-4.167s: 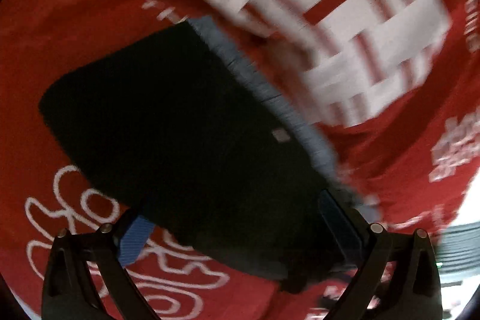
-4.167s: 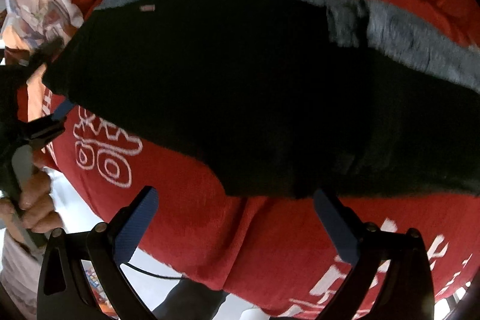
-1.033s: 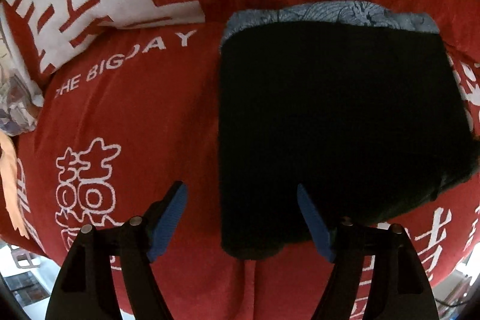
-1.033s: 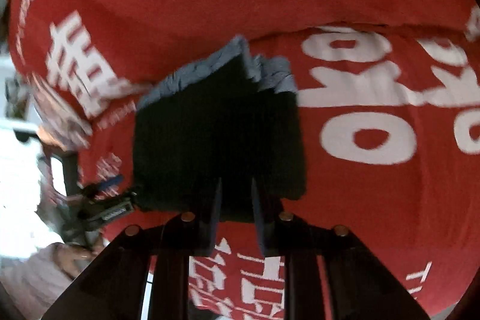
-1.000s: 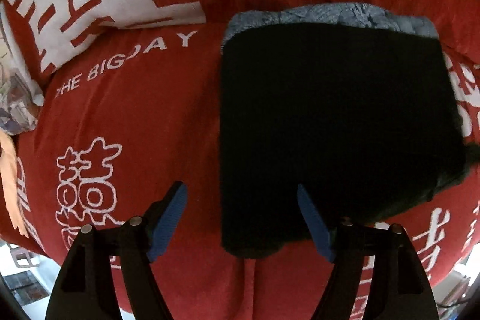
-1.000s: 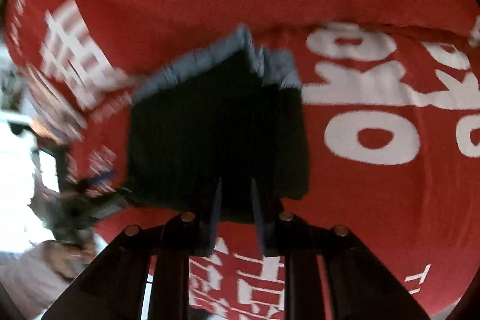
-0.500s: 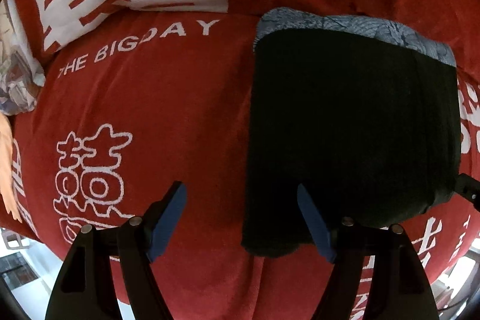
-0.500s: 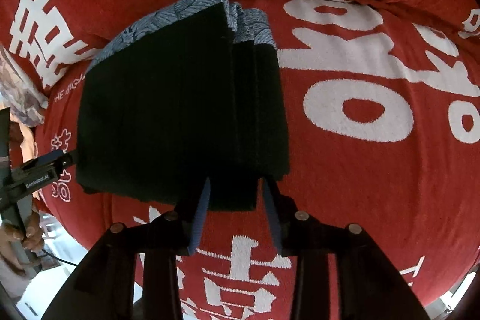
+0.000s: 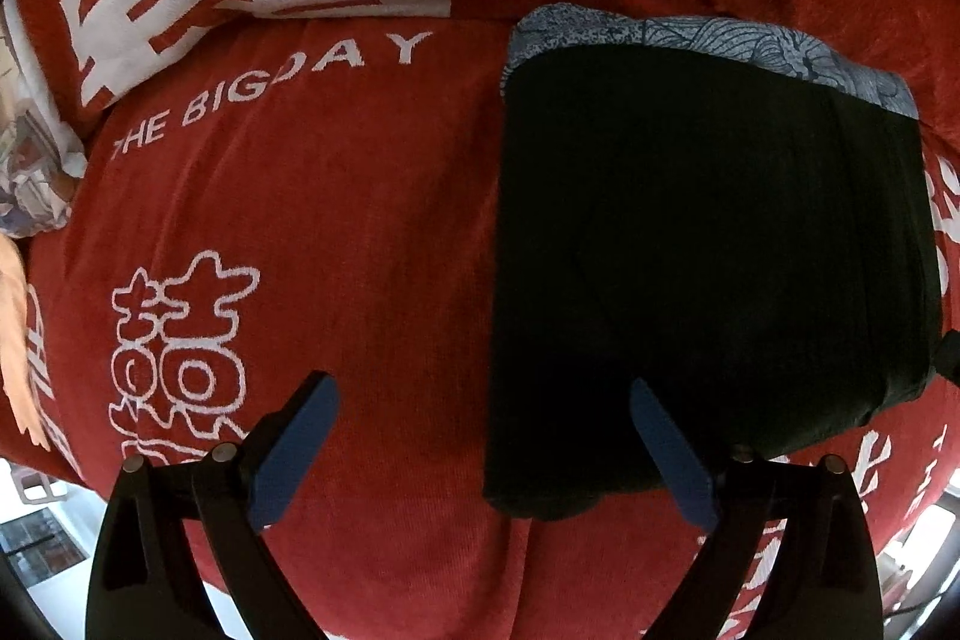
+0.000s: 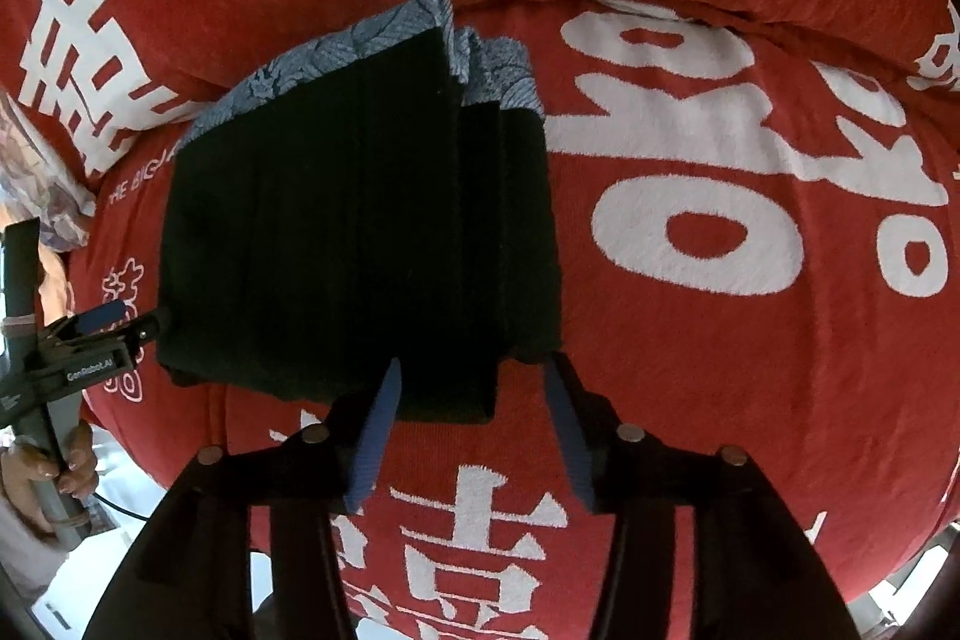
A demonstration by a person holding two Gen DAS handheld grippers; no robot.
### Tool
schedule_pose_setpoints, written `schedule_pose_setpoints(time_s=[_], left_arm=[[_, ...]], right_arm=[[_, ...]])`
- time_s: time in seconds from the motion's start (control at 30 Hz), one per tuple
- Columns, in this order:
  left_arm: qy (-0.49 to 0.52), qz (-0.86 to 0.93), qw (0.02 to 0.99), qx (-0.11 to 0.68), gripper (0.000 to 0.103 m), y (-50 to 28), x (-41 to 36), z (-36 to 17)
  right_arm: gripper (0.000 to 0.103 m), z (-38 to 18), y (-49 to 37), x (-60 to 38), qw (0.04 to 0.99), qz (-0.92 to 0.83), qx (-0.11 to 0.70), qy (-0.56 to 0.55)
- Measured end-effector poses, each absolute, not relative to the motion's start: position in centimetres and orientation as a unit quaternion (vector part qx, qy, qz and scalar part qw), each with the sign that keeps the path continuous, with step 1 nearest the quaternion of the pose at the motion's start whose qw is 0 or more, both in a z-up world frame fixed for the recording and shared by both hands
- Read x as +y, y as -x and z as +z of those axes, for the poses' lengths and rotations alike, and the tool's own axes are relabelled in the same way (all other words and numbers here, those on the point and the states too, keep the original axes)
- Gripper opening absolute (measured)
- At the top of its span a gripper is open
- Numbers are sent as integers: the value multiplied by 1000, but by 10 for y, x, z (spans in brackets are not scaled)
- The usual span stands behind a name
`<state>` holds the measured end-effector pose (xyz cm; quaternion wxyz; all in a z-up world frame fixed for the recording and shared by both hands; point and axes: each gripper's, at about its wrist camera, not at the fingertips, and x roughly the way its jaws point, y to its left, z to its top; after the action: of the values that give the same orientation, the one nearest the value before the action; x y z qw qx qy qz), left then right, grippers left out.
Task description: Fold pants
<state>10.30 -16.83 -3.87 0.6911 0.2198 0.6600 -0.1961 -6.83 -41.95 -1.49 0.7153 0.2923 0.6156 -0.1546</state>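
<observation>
Black pants point(image 9: 708, 250), folded into a compact stack, grey patterned band at far edge, lying on red blanket point(image 9: 336, 196). Left gripper point(image 9: 480, 436) spread, empty; right gripper point(image 10: 471, 400) spread at near edge.

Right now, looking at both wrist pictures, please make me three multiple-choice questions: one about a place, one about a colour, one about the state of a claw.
1. Where do the folded pants lie?
A. on the red blanket
B. on a wooden floor
C. inside a basket

2. What colour is the patterned band at the far edge of the pants?
A. yellow
B. blue-grey
C. green

3. What is the state of the right claw?
A. shut on the pants
B. open, holding nothing
C. out of view

Answers:
1 A: red blanket with white lettering surrounds the pants on all sides.
2 B: the band shows blue-grey line patterns above the black cloth.
3 B: its blue pads stand apart at the near edge of the pants, with red blanket showing between them.
</observation>
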Motion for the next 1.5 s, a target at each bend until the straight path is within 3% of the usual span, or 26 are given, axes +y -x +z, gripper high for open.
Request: schedule_pose_setpoints(time_s=[0.13, 0.23, 0.33, 1.5], left_arm=[[-217, -198, 688, 663, 98, -111, -169, -43], [-210, -198, 683, 671, 103, -113, -167, -45], [-207, -199, 681, 674, 103, -116, -166, -47], [-198, -238, 657, 687, 103, -137, -172, -62]], right_arm=[[82, -11, 68, -425, 723, -144, 599, -312], [86, -8, 67, -427, 730, -138, 590, -315], [103, -8, 65, -427, 736, -125, 586, -315], [103, -49, 60, -438, 675, -94, 626, -379]])
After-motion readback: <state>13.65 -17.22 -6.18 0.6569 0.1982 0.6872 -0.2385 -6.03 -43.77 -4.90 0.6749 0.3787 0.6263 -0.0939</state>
